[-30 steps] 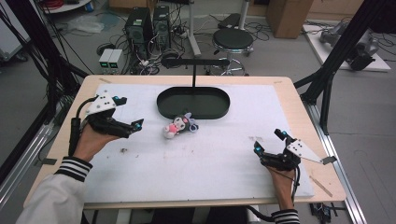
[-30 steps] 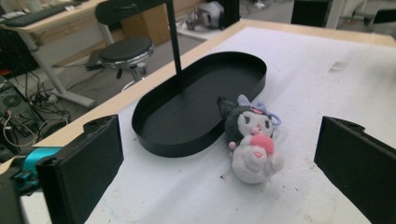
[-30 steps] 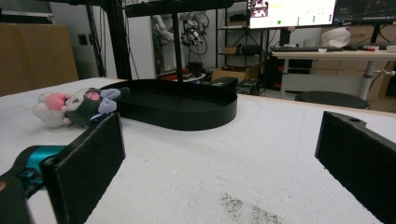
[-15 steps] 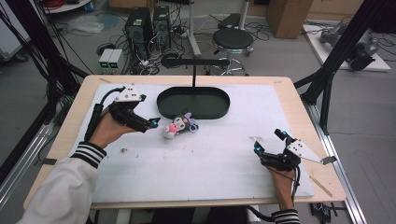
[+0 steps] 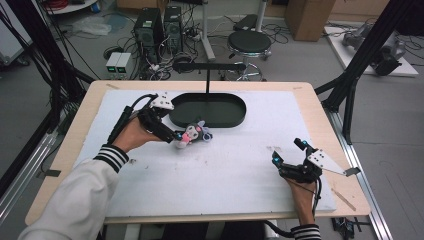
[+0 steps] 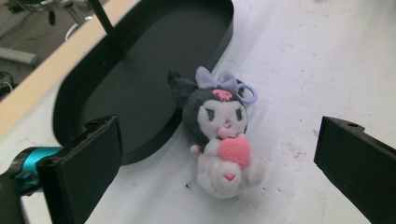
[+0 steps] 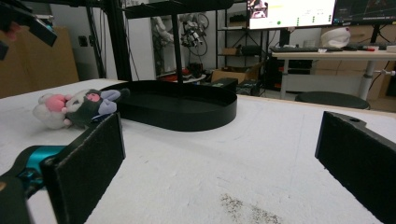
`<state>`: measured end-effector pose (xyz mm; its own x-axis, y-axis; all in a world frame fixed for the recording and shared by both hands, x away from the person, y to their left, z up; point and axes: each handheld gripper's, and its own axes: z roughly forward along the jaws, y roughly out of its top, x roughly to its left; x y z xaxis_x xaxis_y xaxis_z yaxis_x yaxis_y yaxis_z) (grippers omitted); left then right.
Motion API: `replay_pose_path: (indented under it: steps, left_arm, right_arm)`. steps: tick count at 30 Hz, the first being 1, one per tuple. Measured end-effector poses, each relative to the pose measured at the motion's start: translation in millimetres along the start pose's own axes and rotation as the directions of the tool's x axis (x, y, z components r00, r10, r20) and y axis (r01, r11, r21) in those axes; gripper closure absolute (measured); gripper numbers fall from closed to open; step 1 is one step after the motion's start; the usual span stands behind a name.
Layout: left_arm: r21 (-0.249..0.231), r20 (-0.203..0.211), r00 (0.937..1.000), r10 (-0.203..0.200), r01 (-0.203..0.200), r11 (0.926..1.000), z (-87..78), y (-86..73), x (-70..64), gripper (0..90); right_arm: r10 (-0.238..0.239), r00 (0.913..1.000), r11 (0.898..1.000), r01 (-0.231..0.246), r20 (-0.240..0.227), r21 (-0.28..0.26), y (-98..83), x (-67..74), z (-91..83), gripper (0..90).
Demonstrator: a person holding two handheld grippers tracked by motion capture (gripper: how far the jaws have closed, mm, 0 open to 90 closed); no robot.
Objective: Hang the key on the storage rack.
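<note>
In the high view the right gripper (image 5: 289, 151) sits nearest, low on the tabletop (image 5: 235, 165) near its right front corner, held in a hand (image 5: 303, 192) that comes in from the bottom edge. Its fingers stand wide apart with nothing between them, and the right gripper view confirms this: two black pads (image 7: 88, 161) frame bare white surface with a speckle of dirt in front. That same low view shows the side wall of the black oval tray (image 7: 187, 106) and the room behind it, with desks and a lit screen, which the overhead camera does not give.

Farther in, the left gripper (image 5: 176, 136) reaches from a striped sleeve (image 5: 112, 155) toward the middle of the tabletop. The left gripper view shows what the high view leaves small: a plush toy (image 6: 219, 135) with a dark head, purple bow, white body and pink heart, lying on its back on the white cover. It lies between the lines of the two wide-spread fingers (image 6: 84, 161) but just beyond their tips, touching neither. Its head rests against the outer rim of the tray (image 6: 140, 93), outside it.

In the high view the toy (image 5: 192, 134) sits just in front of the tray's near left edge, with a thin black post (image 5: 207, 80) rising from the tray's far side.
</note>
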<state>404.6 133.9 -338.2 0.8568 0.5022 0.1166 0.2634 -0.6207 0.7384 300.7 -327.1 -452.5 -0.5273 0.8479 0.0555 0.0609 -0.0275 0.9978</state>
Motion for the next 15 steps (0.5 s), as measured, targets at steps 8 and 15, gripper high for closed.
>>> replay_pose_path:
  steps: [8,15]
  left_arm:
    - [0.106,0.030,0.9995,-0.011,0.008,0.9944,24.9,-0.7,-4.4,3.1]
    - [0.194,0.033,0.9987,-0.039,0.032,0.9804,44.5,0.1,-8.4,3.2]
  right_arm:
    - [0.000,1.0000,1.000,0.000,0.000,0.000,0.0,0.1,0.0,0.5]
    - [-0.001,1.0000,1.000,0.001,-0.001,-0.001,0.0,0.2,-0.1,0.5]
